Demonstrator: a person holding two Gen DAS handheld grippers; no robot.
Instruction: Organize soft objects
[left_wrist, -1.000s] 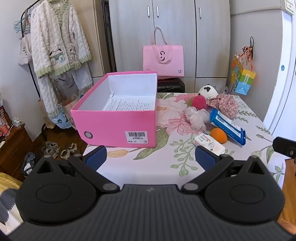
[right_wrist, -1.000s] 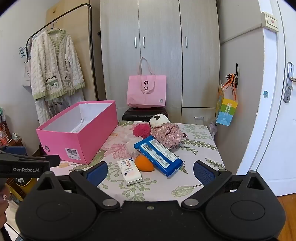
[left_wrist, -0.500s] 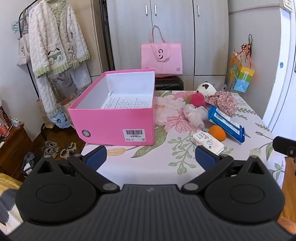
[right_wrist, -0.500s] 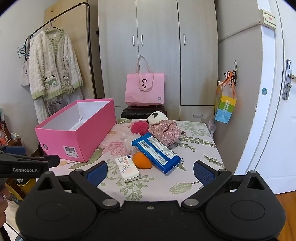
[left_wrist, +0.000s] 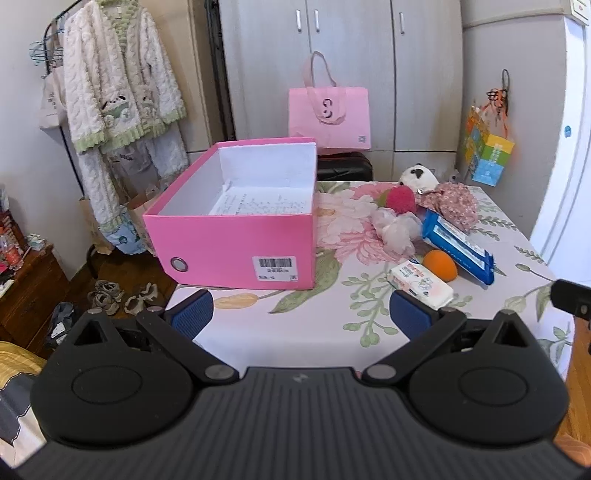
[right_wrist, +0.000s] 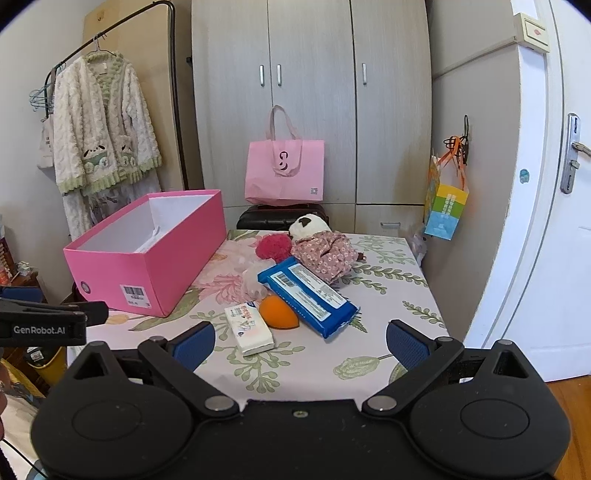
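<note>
Soft items cluster at the table's (left_wrist: 303, 332) right: panda plush (right_wrist: 317, 242), red pompom (right_wrist: 273, 246), orange sponge (right_wrist: 277, 312), tissue pack (right_wrist: 249, 328), blue wipes (right_wrist: 308, 295). Pink box (left_wrist: 240, 221) sits open at the left, probably their destination. Left gripper (left_wrist: 301, 314) and right gripper (right_wrist: 301, 341) hover near, both spread wide and empty.

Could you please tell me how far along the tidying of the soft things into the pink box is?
Nothing looks done: the pink box holds only a printed sheet. Nothing is in hand; the left gripper and right gripper are open. The panda plush, red pompom and orange sponge remain on the table.
</note>
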